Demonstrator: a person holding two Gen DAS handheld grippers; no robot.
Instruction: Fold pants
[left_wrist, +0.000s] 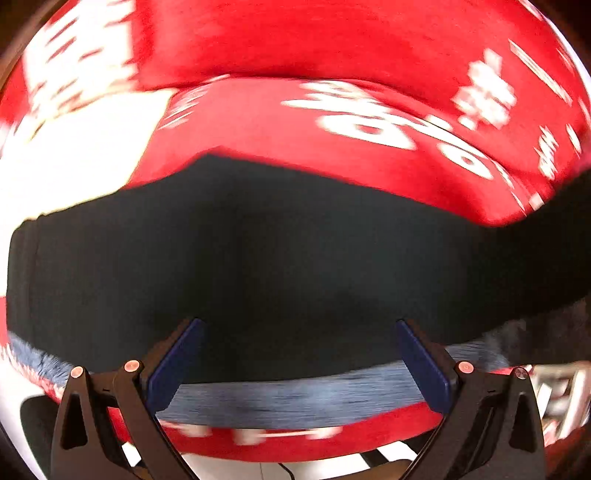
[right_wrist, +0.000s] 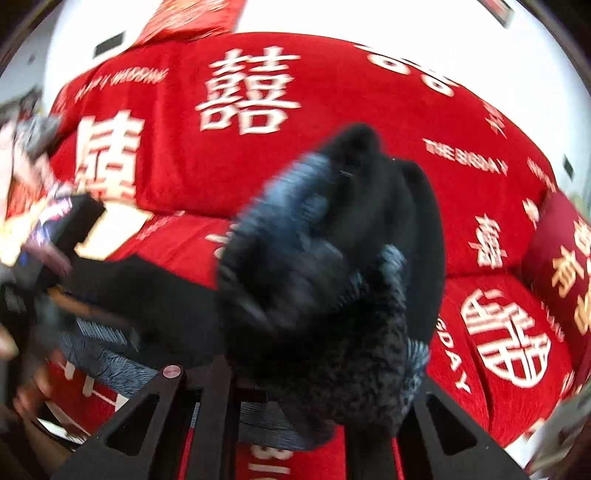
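The black pants (left_wrist: 280, 251) with a grey-blue fleecy lining (left_wrist: 295, 398) lie spread across the red sofa seat in the left wrist view. My left gripper (left_wrist: 299, 358) is open, its blue pads (left_wrist: 173, 369) apart over the near edge of the pants, touching nothing that I can see. In the right wrist view my right gripper (right_wrist: 291, 380) is shut on a bunched part of the pants (right_wrist: 332, 266), which rises in front of the camera and hides the fingertips. The rest of the pants (right_wrist: 147, 295) trails left on the seat.
A red sofa cover (right_wrist: 258, 166) with white characters covers the seat and backrest (left_wrist: 314, 37). A red cushion (right_wrist: 561, 266) sits at the right. The other gripper and hand (right_wrist: 44, 251) show blurred at the left. A white floor (left_wrist: 295, 469) lies below the seat edge.
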